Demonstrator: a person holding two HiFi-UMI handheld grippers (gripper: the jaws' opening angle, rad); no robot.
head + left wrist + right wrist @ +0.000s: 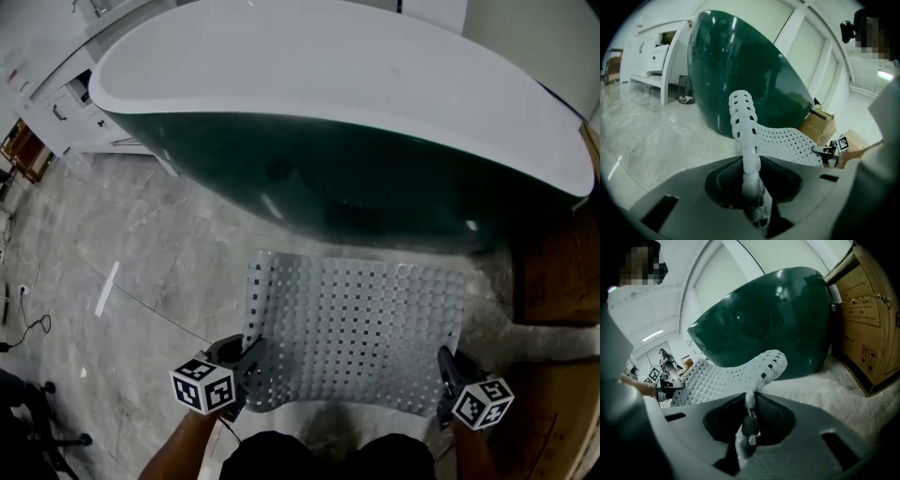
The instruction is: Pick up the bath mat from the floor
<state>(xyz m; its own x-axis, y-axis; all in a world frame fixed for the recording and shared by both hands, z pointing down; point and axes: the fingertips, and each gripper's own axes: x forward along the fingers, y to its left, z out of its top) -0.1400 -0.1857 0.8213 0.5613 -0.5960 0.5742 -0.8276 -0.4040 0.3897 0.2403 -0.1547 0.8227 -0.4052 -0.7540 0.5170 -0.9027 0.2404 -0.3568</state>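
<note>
— Left gripper (246, 361) and right gripper (446, 367): what were their jaws clenched on?
— Each pinched a near corner of the white perforated rubber bath mat (356, 323), keeping it spread, its near edge raised off the grey marble floor (141, 253) beside the dark green bathtub (375, 187).

We see a big green bathtub (356, 178) on the gray floor (141, 253), a brown box (553, 272) beside its right end, and a white cupboard (56, 112) past its left end.
</note>
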